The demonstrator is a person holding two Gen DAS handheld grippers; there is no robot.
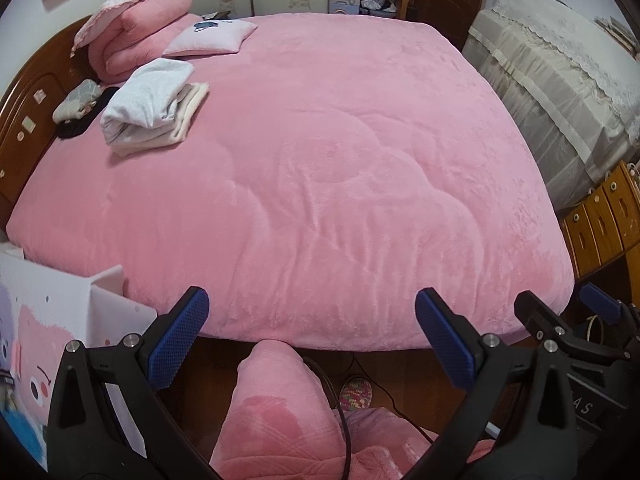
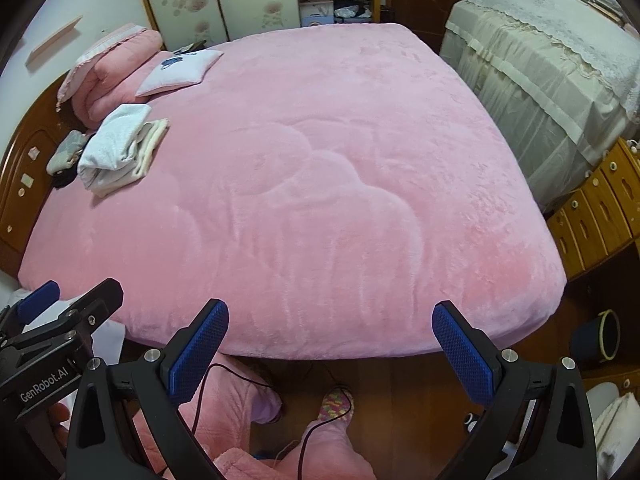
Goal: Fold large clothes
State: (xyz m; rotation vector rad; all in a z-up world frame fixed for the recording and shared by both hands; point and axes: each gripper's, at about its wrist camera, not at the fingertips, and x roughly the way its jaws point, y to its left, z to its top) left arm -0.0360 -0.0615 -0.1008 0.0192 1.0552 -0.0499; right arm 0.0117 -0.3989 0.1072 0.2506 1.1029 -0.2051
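A wide bed (image 1: 320, 184) (image 2: 320, 200) under a pink fleece cover fills both views. Near its left side by the headboard lies a pile of folded clothes: a white garment (image 1: 146, 100) (image 2: 114, 142) on top of a cream one (image 1: 192, 106) (image 2: 154, 140). My left gripper (image 1: 312, 340) hovers open before the bed's near edge, nothing between its blue pads. My right gripper (image 2: 330, 350) is open and empty too, held beside it at the same edge. Each gripper shows at the side of the other's view.
A folded pink quilt (image 1: 138, 28) and a small pillow (image 1: 210, 38) lie at the head of the bed. Grey and black small items (image 1: 78, 106) sit by the wooden headboard (image 1: 28, 112). A covered cabinet (image 1: 560, 80) and wooden drawers (image 1: 604, 216) stand on the right. A person's pink-clad legs (image 1: 276, 412) and a cable (image 2: 224, 384) are below.
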